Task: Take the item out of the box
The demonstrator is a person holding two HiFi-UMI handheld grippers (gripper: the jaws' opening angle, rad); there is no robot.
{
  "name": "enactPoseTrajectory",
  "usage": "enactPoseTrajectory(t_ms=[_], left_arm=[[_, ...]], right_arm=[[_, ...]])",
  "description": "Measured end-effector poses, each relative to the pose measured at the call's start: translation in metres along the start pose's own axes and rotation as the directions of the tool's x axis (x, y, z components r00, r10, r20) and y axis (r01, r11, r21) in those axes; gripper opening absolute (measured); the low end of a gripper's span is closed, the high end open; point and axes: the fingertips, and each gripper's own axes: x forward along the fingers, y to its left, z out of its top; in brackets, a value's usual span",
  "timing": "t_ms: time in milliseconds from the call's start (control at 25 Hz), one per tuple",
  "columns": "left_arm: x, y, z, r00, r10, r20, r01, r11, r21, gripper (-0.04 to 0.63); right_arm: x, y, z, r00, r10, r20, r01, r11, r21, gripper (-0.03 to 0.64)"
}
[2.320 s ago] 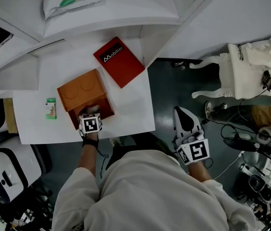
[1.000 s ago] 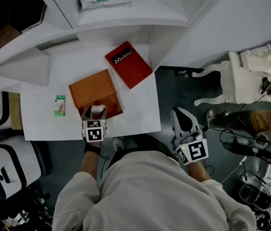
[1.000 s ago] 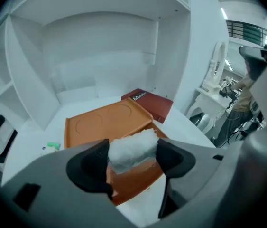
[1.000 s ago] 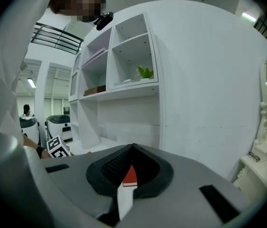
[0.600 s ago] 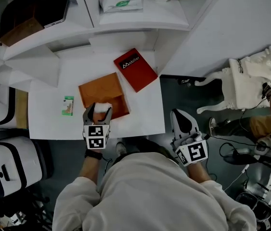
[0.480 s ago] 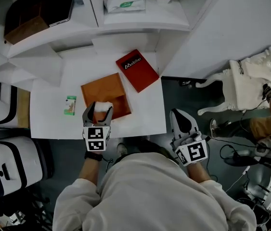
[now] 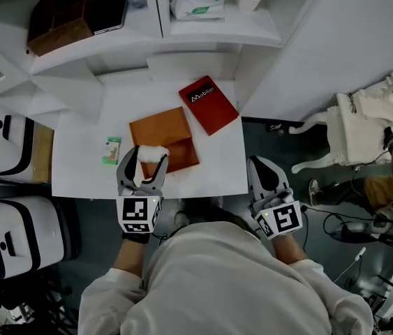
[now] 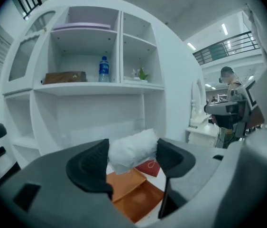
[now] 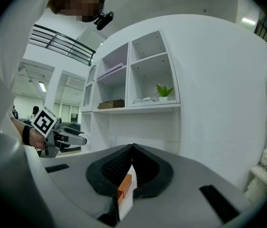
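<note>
The left claw (image 7: 142, 160) is clenched on the white item (image 8: 131, 151), which fills the gap between its jaws. The item hangs in the air, out of the open orange box (image 7: 165, 138) and over its near edge. The box stands on the white surface (image 7: 213, 169), with a red lid (image 7: 209, 105) just beside it. The right claw (image 7: 260, 165) has its jaws pressed together, empty, past the right edge of the surface.

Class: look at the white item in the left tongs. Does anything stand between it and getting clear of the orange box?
Nothing visible does. The left tongs are shut on the white item and hold it above the open orange box. No flap or wall is over it, and bare table lies beside the box.
</note>
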Motion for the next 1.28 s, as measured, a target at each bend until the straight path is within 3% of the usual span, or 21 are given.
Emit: enactPoseTrajectory(t_ms=[400, 1280], left_arm=[[-0.045, -0.002, 0.057, 0.99, 0.014, 0.139, -0.019, 0.999, 0.036, 0.308], [-0.075, -0.008, 0.095, 0.966, -0.01, 0.259, 0.002, 1.0, 0.031, 0.307]], right_arm=[[0.003, 0.012, 0.014, 0.999, 0.007, 0.035, -0.006, 1.0, -0.014, 0.023], [0.005, 0.019, 0.022, 0.999, -0.002, 0.043, 0.003, 1.0, -0.029, 0.021]])
